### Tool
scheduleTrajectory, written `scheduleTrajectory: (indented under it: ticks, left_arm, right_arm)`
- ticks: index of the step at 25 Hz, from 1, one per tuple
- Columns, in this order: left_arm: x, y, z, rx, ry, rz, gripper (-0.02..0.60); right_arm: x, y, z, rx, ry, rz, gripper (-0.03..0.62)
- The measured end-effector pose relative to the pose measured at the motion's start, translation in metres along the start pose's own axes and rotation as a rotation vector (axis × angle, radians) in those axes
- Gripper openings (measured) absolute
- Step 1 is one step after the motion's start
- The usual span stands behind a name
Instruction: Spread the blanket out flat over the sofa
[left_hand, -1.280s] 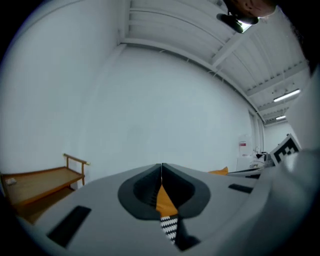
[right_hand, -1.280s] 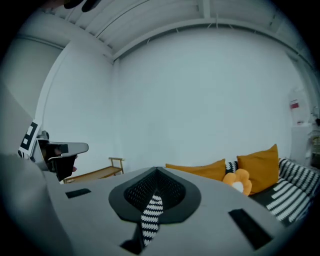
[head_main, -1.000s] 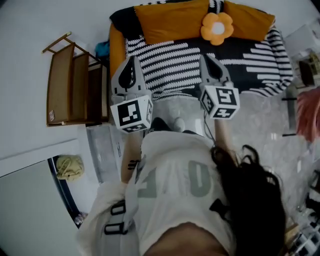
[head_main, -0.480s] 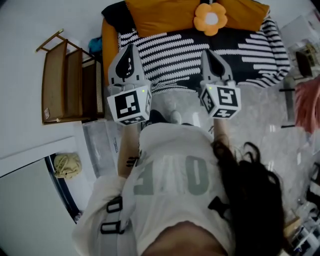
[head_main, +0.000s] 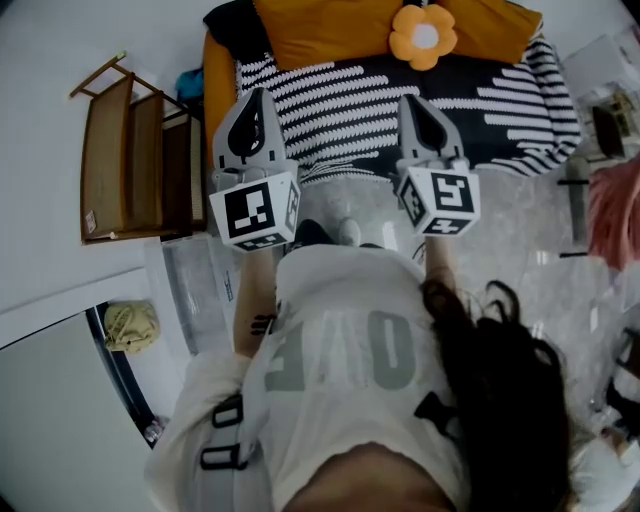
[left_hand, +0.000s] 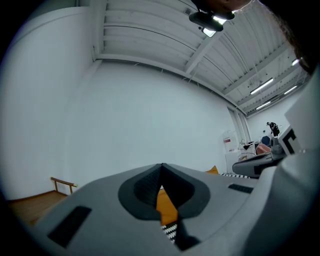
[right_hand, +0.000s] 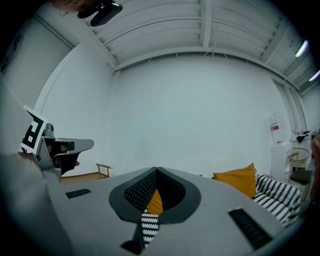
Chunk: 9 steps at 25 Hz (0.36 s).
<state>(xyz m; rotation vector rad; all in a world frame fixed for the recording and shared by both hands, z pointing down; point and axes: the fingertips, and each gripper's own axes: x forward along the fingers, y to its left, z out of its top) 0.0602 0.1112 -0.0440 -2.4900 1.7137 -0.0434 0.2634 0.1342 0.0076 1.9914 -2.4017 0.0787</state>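
The black-and-white striped blanket lies spread over the seat of the orange sofa. Its right end hangs over the sofa's arm. An orange cushion and a flower-shaped pillow rest along the back. My left gripper hovers over the blanket's front left part, shut, with nothing in it. My right gripper is held level with it over the middle of the blanket, also shut and empty. In the right gripper view the closed jaws point at the wall, with the cushion to the right.
A wooden rack stands against the wall, left of the sofa. Grey marble floor lies in front of the sofa where the person stands. A dark metal stand and a pink object are at the right edge.
The sofa has slid slightly up in the head view. Both grippers remain shut and side by side; the left one has drifted a little to the left.
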Motion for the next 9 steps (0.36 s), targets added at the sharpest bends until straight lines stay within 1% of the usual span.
scheduleTrajectory:
  ticks: [9]
  left_arm:
    - [-0.005, 0.023, -0.003, -0.029, 0.0, 0.021, 0.005]
  right_arm:
    - [0.007, 0.012, 0.002, 0.011, 0.003, 0.017, 0.006]
